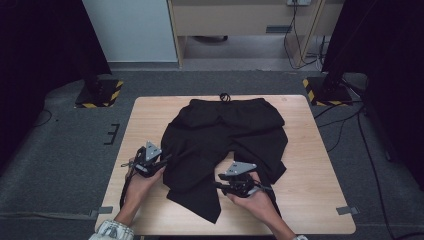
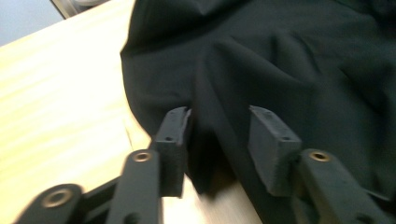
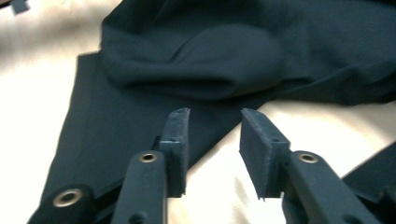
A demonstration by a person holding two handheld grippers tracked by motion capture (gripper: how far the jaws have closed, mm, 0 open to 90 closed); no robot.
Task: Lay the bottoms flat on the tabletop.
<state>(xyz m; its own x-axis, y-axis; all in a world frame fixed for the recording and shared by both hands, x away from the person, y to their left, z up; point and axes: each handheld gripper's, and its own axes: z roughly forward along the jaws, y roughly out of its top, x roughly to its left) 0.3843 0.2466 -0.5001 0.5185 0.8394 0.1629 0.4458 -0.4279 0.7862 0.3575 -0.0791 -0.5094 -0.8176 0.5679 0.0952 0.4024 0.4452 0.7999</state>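
From above, the black trousers (image 1: 225, 145) lie crumpled mid-tabletop (image 1: 310, 165), left tongs (image 1: 167, 159) and right tongs (image 1: 218, 184) at their near hems. The left gripper view shows jaws parted astride a fold, unpinched; bite deeper before closing. In the right gripper view, jaws parted and empty over the hem edge: lower first.

A light wooden counter (image 1: 310, 165) stands on grey carpet (image 1: 65, 150). Beyond its far left corner sits a black stand base with yellow-and-black hazard stripes (image 1: 100, 93), and a matching one (image 1: 327, 91) sits beyond the far right corner. Black cables (image 1: 350, 125) trail over the carpet past the right edge. Behind the far edge are a pale wooden cabinet (image 1: 240, 20) and a light blue panel (image 1: 130, 30). Dark curtains (image 1: 35, 50) hang at both sides.
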